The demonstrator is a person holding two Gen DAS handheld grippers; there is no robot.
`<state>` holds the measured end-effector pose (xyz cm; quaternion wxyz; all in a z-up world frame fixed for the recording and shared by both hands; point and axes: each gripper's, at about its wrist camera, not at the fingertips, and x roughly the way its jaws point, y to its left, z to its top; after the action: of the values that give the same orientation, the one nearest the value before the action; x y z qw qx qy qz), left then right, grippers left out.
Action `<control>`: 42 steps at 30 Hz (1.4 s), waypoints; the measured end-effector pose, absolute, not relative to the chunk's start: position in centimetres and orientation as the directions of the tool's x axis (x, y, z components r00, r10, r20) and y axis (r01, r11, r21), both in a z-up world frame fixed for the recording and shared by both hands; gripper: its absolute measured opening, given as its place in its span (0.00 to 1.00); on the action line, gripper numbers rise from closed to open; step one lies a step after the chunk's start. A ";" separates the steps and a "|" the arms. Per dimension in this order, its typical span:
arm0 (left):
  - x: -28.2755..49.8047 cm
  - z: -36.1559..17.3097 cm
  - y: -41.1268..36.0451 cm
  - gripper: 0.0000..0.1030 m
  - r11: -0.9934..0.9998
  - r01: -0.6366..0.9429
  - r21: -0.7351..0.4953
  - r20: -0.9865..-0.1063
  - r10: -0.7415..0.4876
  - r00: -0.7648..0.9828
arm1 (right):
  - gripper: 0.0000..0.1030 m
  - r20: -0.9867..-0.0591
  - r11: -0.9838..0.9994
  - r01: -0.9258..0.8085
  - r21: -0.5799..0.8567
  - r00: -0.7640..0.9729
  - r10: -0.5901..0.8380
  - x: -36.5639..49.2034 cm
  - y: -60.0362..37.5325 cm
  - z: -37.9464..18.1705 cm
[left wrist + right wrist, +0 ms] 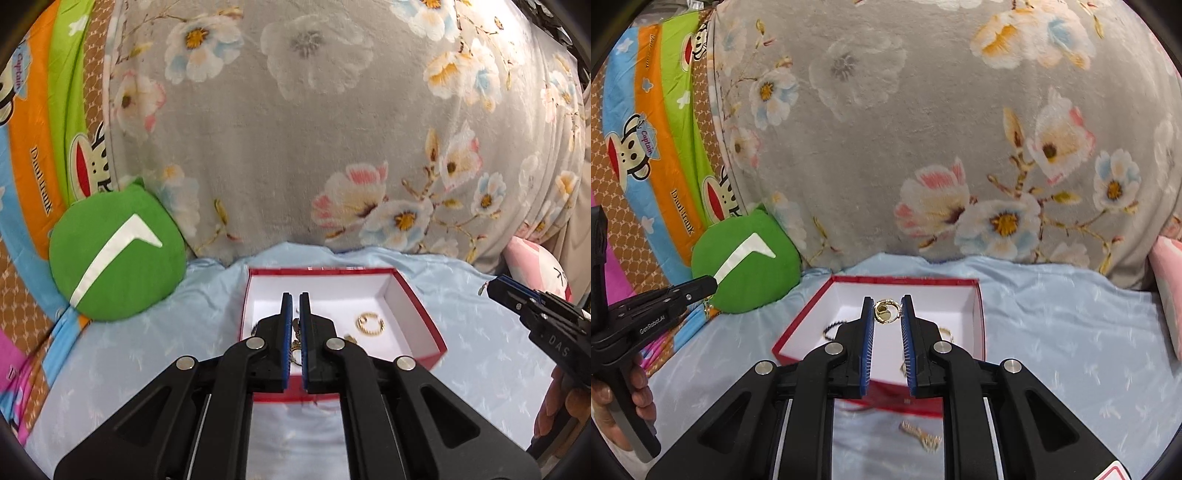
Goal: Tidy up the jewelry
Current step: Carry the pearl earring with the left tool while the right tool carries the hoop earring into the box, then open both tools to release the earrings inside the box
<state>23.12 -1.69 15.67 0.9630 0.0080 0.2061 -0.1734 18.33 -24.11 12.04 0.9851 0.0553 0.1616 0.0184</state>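
1. Behind everything, a grey floral blanket [295, 129] is seen piled high, with a pale blue sheet [147, 350] spread below it as the working surface.
2. To the left, a round green cushion [116, 254] is propped against the blanket.
3. On the sheet, a red box [417, 306] with a white interior is set open.
4. Over the box's near edge, the left gripper [294, 299] is held with its jaws nearly shut; a gold chain [296, 345] is glimpsed between them, though whether it is pinched cannot be told.
5. Above the box, the right gripper [887, 310] is closed on a gold ring [886, 311].
6. Inside the box, right of the left gripper, a gold hoop [369, 324] is lying.
7. On the sheet under the right gripper, a gold clasp piece [921, 435] is seen, blurred.
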 end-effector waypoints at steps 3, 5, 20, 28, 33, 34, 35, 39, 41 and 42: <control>26.1 15.9 -2.7 0.03 0.944 0.326 -0.046 -0.402 -0.316 0.859 | 0.13 -0.331 0.990 -0.029 0.135 0.941 0.073 21.1 -24.4 12.0; 27.9 15.6 -3.2 0.03 0.948 0.316 -0.041 -0.411 -0.305 0.859 | 0.13 -0.351 0.989 -0.031 0.147 0.933 0.081 23.4 -24.7 11.5; 39.2 10.3 -7.5 0.03 0.957 0.289 0.000 -0.542 -0.243 0.805 | 0.13 -0.492 0.982 -0.020 0.189 0.864 0.112 35.2 -26.1 6.7; 43.7 8.4 -10.4 0.03 0.956 0.290 0.046 -0.587 -0.210 0.782 | 0.13 -0.562 0.984 -0.025 0.178 0.818 0.122 40.6 -26.3 5.0; 45.9 7.2 -11.2 0.03 0.960 0.281 0.020 -0.614 -0.210 0.761 | 0.14 -0.584 0.985 -0.019 0.174 0.803 0.119 42.6 -26.5 4.0; 46.3 7.0 -11.3 0.04 0.960 0.280 0.010 -0.623 -0.213 0.752 | 0.14 -0.582 0.986 -0.016 0.168 0.805 0.113 42.7 -26.5 3.8; 46.6 6.7 -11.3 0.05 0.962 0.272 0.004 -0.631 -0.208 0.747 | 0.15 -0.579 0.986 -0.015 0.166 0.808 0.110 42.7 -26.5 3.7; 47.2 5.9 -11.1 0.32 0.971 0.237 0.000 -0.642 -0.182 0.745 | 0.17 -0.580 0.985 -0.012 0.172 0.807 0.111 42.9 -26.7 3.3; 47.2 5.7 -10.8 0.40 0.974 0.224 -0.010 -0.631 -0.180 0.754 | 0.18 -0.579 0.984 -0.012 0.175 0.808 0.113 42.9 -26.7 3.2; 47.1 5.7 -10.8 0.40 0.975 0.222 -0.007 -0.630 -0.177 0.757 | 0.18 -0.578 0.984 -0.012 0.175 0.808 0.113 42.9 -26.7 3.2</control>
<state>47.14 -10.78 5.71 0.9365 0.0340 0.3322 -0.1065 42.86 -26.72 3.24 0.9472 0.0817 0.3082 0.0331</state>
